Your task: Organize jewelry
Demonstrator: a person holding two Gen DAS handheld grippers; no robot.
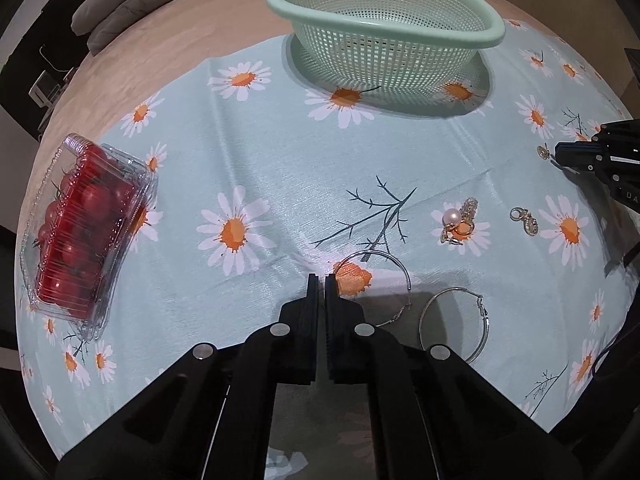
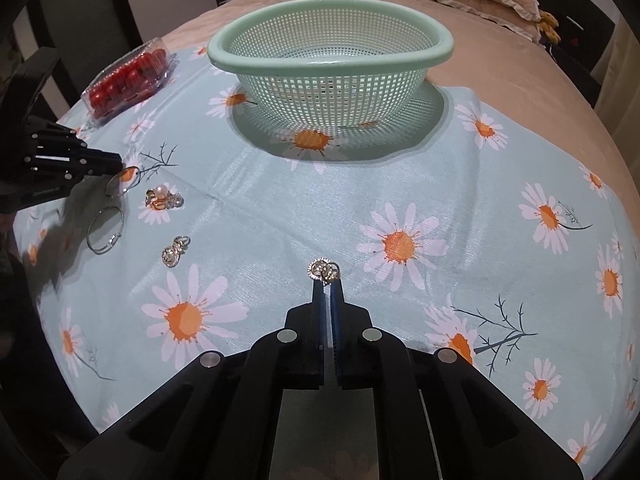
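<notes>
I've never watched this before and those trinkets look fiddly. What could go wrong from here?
The right gripper pinches the small gold openwork charm only at its fingertips, so it could slip before reaching the pale green plastic mesh basket. The left gripper is shut beside the thin silver wire hoop earring; whether it caught the wire is unclear, so it may lift nothing.

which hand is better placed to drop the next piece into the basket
Right, likely: its fingers pinch a small gold earring, basket straight ahead. The left gripper looks shut beside a hoop earring.
</notes>
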